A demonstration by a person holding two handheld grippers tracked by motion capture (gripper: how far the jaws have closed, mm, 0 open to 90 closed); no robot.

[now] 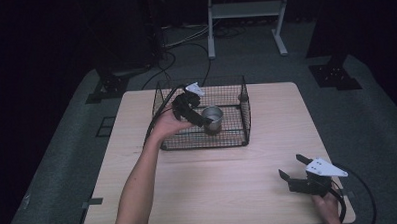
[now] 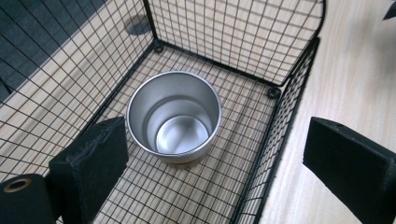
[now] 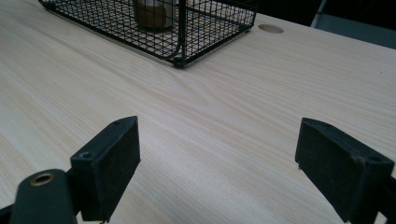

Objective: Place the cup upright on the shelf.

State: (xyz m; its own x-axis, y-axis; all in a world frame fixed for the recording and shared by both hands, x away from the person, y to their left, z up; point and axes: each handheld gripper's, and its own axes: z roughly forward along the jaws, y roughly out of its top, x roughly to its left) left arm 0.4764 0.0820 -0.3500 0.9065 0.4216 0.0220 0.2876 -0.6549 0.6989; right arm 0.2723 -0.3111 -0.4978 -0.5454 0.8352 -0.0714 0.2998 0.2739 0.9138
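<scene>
Wooden table (image 1: 229,186), dark room | metal cup (image 2: 174,117) upright in wire basket (image 1: 245,118) | left gripper (image 1: 199,116) spread beside it, nothing held | right gripper (image 1: 294,169) spread, idle (table's near corner) | tip: lift straight up, avoid snagging mesh

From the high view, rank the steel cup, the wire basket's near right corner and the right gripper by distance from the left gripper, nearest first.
1. Steel cup: inside the wire basket, right beside the left gripper.
2. Basket's near right corner: farther right, toward the person.
3. Right gripper: farthest, open near the table's near right corner.
</scene>
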